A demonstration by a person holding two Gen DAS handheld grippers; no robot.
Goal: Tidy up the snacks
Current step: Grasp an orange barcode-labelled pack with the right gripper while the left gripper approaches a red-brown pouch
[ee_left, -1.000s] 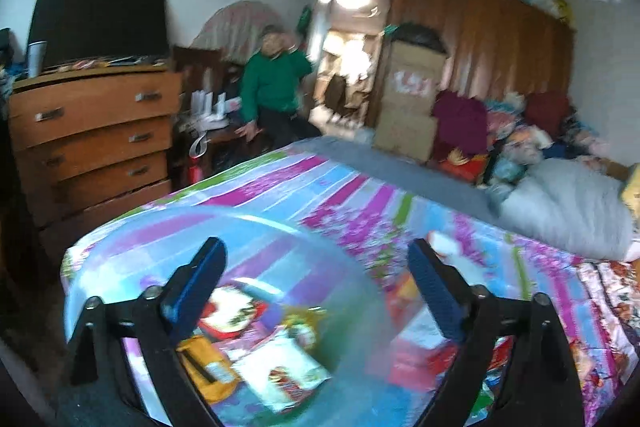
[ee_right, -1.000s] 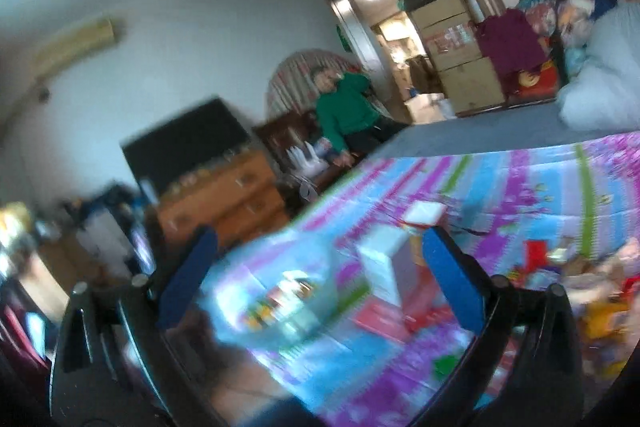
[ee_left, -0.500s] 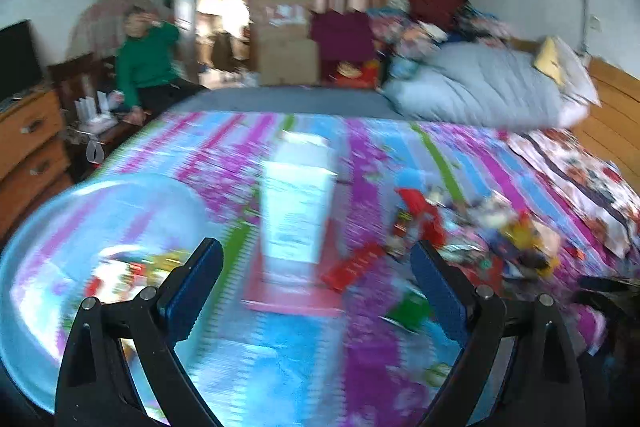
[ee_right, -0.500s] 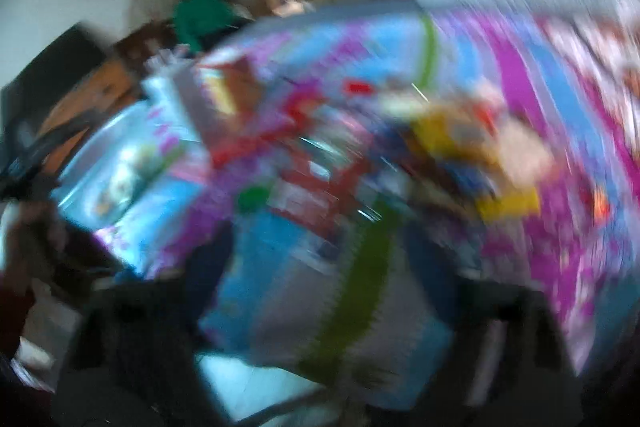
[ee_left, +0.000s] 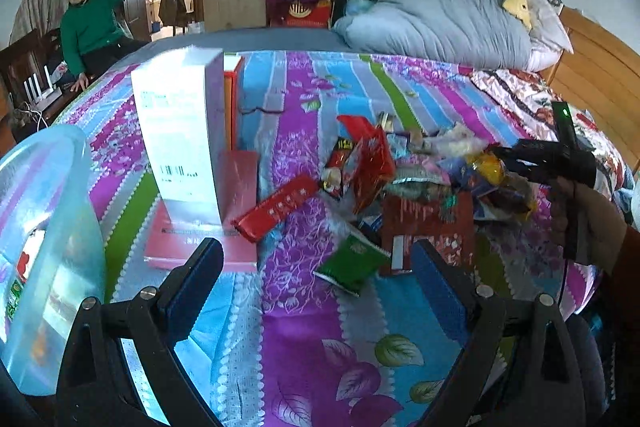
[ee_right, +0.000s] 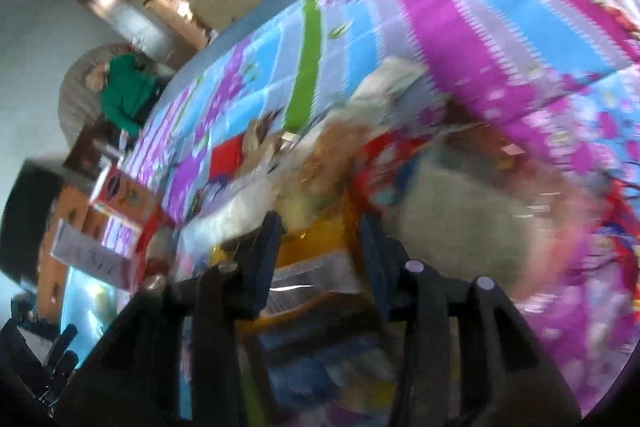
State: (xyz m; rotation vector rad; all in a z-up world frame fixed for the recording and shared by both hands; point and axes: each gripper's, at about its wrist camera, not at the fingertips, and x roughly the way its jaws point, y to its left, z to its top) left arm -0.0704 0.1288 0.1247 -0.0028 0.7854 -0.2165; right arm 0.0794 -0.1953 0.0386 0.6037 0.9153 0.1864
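Observation:
A pile of snack packets (ee_left: 420, 179) lies on the striped bedspread (ee_left: 304, 339); a red bar (ee_left: 276, 207) and a green packet (ee_left: 352, 263) lie nearest. A clear blue tub (ee_left: 44, 239) with a few snacks stands at the left. My left gripper (ee_left: 316, 287) is open and empty above the bedspread, short of the green packet. My right gripper (ee_right: 320, 247) is down in the pile with its jaws narrowed around a yellow-orange packet (ee_right: 320, 247). The view is blurred. It also shows in the left wrist view (ee_left: 548, 159).
A tall white box (ee_left: 180, 135) stands on a flat pink box (ee_left: 208, 235) left of the pile. A grey duvet (ee_left: 440, 23) and wooden headboard (ee_left: 600, 75) lie beyond. A person in green (ee_left: 88, 27) sits at the far left.
Both grippers swung right from the blue tub to the snack pile. The right gripper dropped into the pile and its jaws narrowed around a yellow-orange packet.

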